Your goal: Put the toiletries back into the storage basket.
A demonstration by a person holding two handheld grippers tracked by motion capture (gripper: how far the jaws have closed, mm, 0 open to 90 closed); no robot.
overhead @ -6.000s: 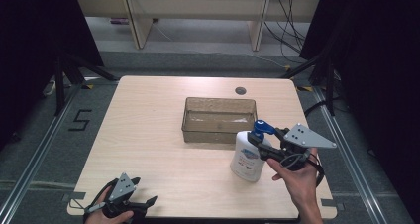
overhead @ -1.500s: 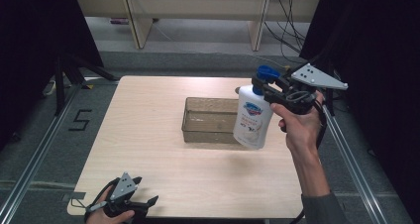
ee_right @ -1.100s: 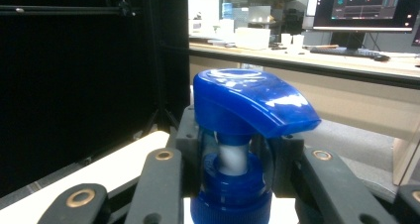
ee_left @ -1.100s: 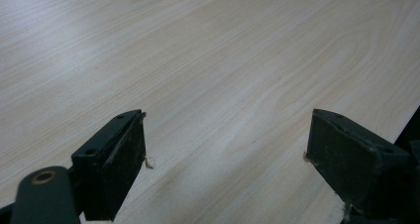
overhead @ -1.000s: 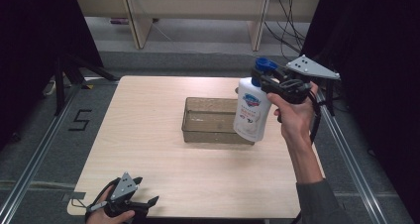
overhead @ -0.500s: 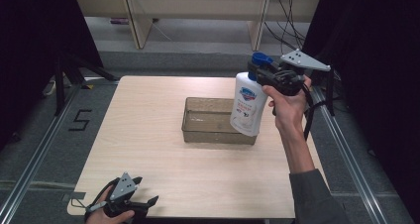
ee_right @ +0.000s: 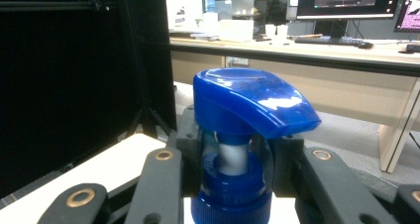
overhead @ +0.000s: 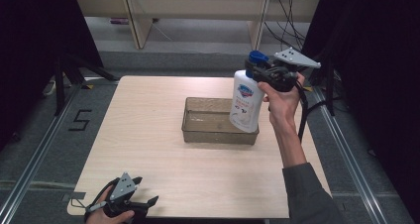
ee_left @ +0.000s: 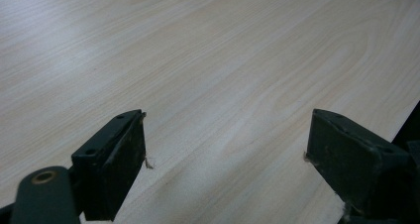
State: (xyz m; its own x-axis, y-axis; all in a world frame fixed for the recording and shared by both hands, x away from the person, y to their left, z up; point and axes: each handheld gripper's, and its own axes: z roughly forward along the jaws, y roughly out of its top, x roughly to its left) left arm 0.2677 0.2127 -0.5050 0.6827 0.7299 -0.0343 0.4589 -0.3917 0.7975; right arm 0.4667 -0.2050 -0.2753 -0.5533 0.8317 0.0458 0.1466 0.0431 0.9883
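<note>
A white pump bottle [overhead: 244, 102] with a blue pump head [ee_right: 250, 101] hangs upright in the air above the right end of a clear, shallow rectangular bin [overhead: 214, 121], its base over the bin's right rim and its printed label facing the camera in the high view. The right tongs [overhead: 261, 73] clamp the bottle at its neck: in the right gripper view the two black jaws press on either side of the blue collar just under the pump head, closed as tight as the neck allows. The person's right hand [overhead: 281, 101] holds those tongs from behind, the forearm and grey sleeve [overhead: 307, 196] rising from the lower right of the high view, and a black cable trails down beside the wrist. The bin sits on the pale wood-grain counter [overhead: 148, 135], right of its centre and toward the far side. At the counter's near left corner, well apart from the bottle and bin, the left tongs [overhead: 148, 202] rest low in the person's left hand [overhead: 106, 215]; the left gripper view shows the jaws spread wide over bare wood with nothing between them. Beyond the counter, a grey floor carries a painted mark [overhead: 80, 120] on the left, and pale shelving [overhead: 198, 6] stands along the far wall.
</note>
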